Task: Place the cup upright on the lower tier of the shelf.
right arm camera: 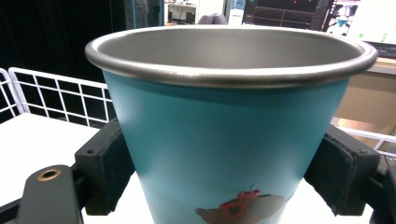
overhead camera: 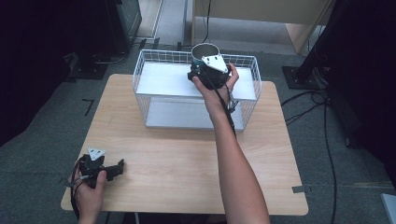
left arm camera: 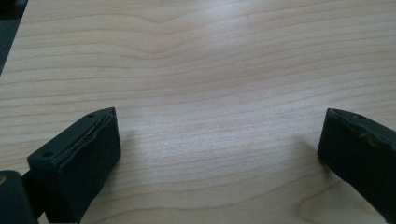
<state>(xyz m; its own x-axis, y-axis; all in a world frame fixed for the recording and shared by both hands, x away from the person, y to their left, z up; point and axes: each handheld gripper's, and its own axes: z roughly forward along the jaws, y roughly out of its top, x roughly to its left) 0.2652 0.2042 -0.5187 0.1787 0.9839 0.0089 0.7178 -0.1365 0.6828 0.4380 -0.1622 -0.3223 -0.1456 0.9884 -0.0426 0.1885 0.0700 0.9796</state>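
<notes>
High view: the cup [overhead camera: 205, 49] is held upright by the right gripper [overhead camera: 201, 71] over the rack's [overhead camera: 140, 74] top shelf, near its far edge. The left gripper [overhead camera: 116, 168] rests at the table's [overhead camera: 187, 158] near-left corner.

Left gripper view: jaws wide apart, nothing between.

Right gripper view: jaws are clamped on the cup's [right arm camera: 224, 140] painted wall below the steel rim. It is judged light, rigid and slick; a low grip suits it.

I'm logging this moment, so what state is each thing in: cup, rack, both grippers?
Cup: upright, empty as far as the inside shows, clamped between jaws above the rack's top shelf.
Rack: upright on the table, shelves bare.
Right gripper: shut on the cup.
Left gripper: open, nothing between its jaws, low over the table.
</notes>
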